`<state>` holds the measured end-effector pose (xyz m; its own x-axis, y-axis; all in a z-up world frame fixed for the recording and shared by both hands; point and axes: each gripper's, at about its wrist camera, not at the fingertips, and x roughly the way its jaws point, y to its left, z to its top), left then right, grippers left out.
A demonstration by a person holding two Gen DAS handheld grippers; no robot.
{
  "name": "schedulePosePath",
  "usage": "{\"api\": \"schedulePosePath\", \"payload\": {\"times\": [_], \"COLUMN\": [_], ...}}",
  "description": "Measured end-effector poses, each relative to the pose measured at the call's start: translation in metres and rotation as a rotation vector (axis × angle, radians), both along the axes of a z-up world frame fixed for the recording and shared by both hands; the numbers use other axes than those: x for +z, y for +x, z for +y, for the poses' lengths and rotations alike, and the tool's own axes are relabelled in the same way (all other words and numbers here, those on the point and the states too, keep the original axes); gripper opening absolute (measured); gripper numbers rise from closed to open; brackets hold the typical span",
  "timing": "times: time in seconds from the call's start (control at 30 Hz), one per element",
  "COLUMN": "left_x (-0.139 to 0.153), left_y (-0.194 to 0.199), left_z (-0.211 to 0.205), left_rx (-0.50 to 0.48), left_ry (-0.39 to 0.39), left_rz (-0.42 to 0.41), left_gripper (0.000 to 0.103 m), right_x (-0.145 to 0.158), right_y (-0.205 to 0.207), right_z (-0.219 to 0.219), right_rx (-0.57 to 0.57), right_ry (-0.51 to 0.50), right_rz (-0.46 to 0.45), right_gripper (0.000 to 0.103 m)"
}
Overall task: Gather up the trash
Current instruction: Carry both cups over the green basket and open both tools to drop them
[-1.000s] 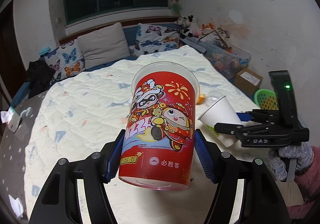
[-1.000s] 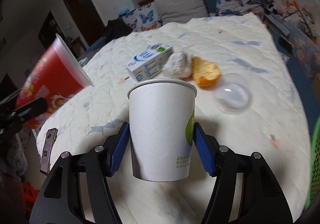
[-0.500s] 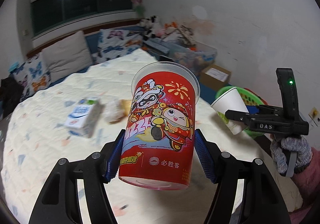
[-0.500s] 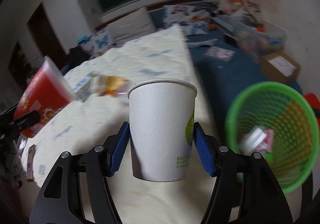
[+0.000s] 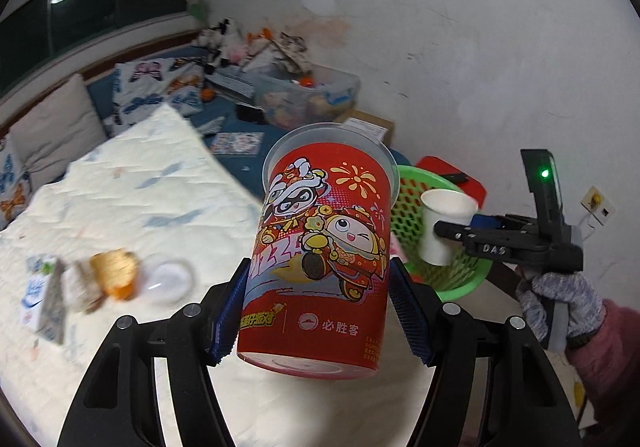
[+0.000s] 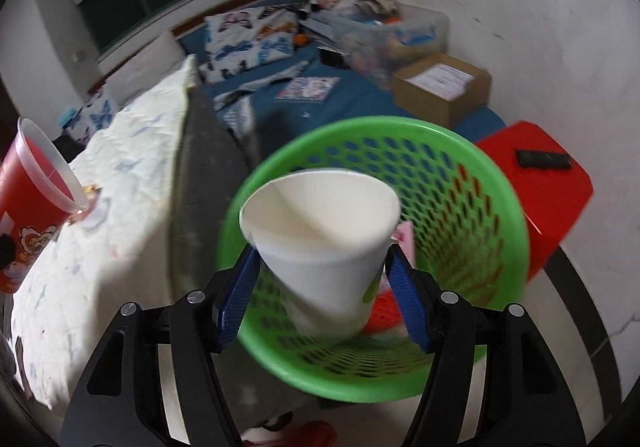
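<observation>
My left gripper (image 5: 319, 267) is shut on a tall red printed cup (image 5: 320, 255), held upright above the bed's edge; the same red cup (image 6: 28, 199) shows at the left of the right wrist view. My right gripper (image 6: 322, 251) hangs over a green mesh basket (image 6: 500, 183). Its jaws are opening, and the white paper cup (image 6: 324, 247) tips forward, blurred, between the blue pads with small gaps on both sides. In the left wrist view the right gripper (image 5: 452, 227) and white cup (image 5: 444, 223) sit over the basket (image 5: 408, 215).
On the quilted bed (image 5: 140, 207) lie a milk carton (image 5: 44, 299), crumpled paper (image 5: 82, 285), an orange peel (image 5: 116, 271) and a clear lid (image 5: 170, 281). A red stool (image 6: 536, 187) with a dark device stands beside the basket. A cardboard box (image 6: 440, 87) sits behind.
Both grippers swung right from over the bed to the basket. The white cup, upright in the pads before, now tilts forward above the basket. The red cup stays gripped.
</observation>
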<state>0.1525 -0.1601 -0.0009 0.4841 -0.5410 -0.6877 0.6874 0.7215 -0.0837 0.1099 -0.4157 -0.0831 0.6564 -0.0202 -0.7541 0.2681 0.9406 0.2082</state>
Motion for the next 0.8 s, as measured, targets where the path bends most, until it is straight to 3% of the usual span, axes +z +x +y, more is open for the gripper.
{"api": "schedulePosePath", "payload": {"times": [0.2, 0.67, 0.73, 0.8], "left_x": [-0.009, -0.036, -0.040, -0.042], "left_y": [0.009, 0.019, 0.021, 0.019], "left_z": [-0.050, -0.131, -0.137, -0.139], "left_rx": [-0.070, -0.161, -0.164, -0.166], "left_ry": [0.012, 0.062, 0.064, 0.054], "left_rz": [0.029, 0.093, 0.103, 0.112], "left_gripper": [0.065, 0.066, 0.067, 0.077], "right_x": [-0.005, 0.004, 0.005, 0.005], "right_y": [-0.014, -0.054, -0.059, -0.061], "right_z": [-0.025, -0.043, -0.045, -0.046], "right_rx": [-0.051, -0.106, -0.112, -0.116], "right_ry": [0.013, 0.022, 0.028, 0.032], "right_rz": [-0.001, -0.043, -0.047, -0.049], "right_gripper": [0.073, 0.076, 0.076, 0.076]}}
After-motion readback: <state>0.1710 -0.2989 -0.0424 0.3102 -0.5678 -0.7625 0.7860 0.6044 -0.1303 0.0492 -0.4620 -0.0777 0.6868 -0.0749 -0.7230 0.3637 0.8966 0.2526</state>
